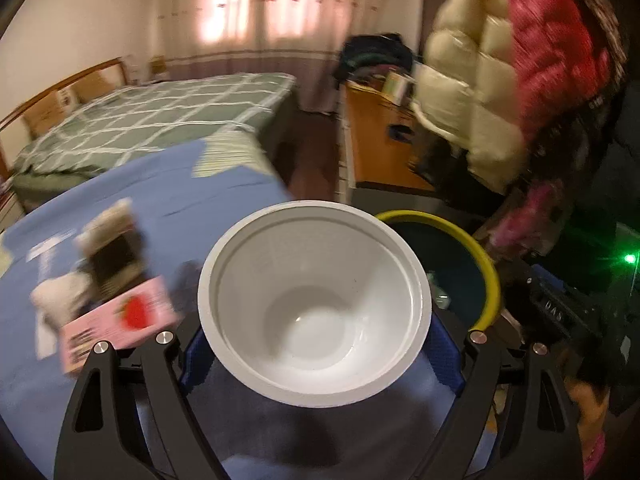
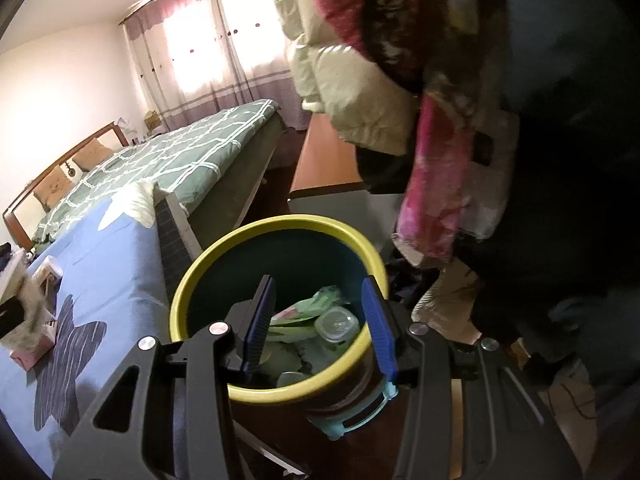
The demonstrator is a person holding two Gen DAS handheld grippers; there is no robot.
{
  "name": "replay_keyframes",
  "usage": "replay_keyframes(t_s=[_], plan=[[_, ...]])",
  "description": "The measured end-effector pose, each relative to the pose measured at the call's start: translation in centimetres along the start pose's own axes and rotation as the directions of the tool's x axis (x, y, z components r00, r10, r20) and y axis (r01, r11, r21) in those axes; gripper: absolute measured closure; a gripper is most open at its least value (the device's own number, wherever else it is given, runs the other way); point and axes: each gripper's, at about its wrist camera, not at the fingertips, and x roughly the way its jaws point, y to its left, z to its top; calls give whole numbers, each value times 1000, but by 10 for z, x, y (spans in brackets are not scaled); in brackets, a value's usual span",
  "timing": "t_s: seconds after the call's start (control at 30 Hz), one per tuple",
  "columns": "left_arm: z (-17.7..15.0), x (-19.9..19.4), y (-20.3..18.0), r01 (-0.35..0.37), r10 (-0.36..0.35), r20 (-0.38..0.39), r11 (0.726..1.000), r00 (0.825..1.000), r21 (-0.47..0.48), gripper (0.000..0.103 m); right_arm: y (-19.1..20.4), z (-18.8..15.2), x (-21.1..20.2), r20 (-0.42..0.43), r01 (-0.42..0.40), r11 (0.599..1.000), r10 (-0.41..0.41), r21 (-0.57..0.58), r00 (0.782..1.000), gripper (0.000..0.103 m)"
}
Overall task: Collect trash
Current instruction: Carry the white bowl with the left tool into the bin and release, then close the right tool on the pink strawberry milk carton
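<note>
A white plastic bowl (image 1: 316, 304), empty and tilted toward the camera, sits between the blue pads of my left gripper (image 1: 320, 344), which is shut on it above a blue bed sheet (image 1: 140, 188). Just behind and to the right of the bowl stands a dark bin with a yellow rim (image 1: 486, 264). In the right wrist view my right gripper (image 2: 318, 312) hangs open over that bin (image 2: 280, 392) with nothing between its fingers. Wrappers and a clear lid (image 2: 336, 324) lie inside the bin.
A pink box with a strawberry picture (image 1: 120, 320) and crumpled tissue (image 1: 52, 300) lie on the blue sheet to the left. Beyond are a green plaid bed (image 1: 160, 120) and a wooden desk (image 1: 376, 140). Puffy jackets (image 1: 500, 80) hang at the right, close above the bin.
</note>
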Motion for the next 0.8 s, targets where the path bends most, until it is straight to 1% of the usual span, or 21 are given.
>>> replay_keyframes(t_s=[0.1,0.23,0.3,0.4,0.47,0.53,0.57,0.6,0.67,0.8], plan=[[10,24,-30,30,-29,-25,999,999,43,18,-11,-1,-3,1,4,1000,-4,8,1000,60],[20,55,-67,75,-68,-83,994,994,81,18,-28,-5,-4,-7,7,1000,-6,23,1000,59],[23,68,-79,70,-60,-99,993,993,99,18,-37,-8,-2,-14,9,999,-9,35,1000,57],[25,90,-97,85,-69,-132,989,989,118,18,-46,-10,1,-24,15,998,-14,53,1000,55],[24,104,-104,79,-59,-157,989,986,128,17,-51,-11,3,-29,18,998,-16,65,999,53],[25,116,-108,71,-48,-173,989,984,128,15,-54,-11,5,-30,21,997,-19,71,999,51],[25,119,-108,64,-42,-178,991,983,121,11,-53,-12,5,-31,21,997,-19,71,999,51],[25,118,-105,61,-41,-177,992,983,112,10,-52,-12,5,-32,18,997,-16,70,999,51],[25,110,-97,69,-54,-161,994,985,88,7,-49,-12,5,-33,14,998,-12,64,999,51],[23,80,-75,54,-47,-113,997,992,61,6,-36,-15,6,-36,-7,999,8,46,999,50]])
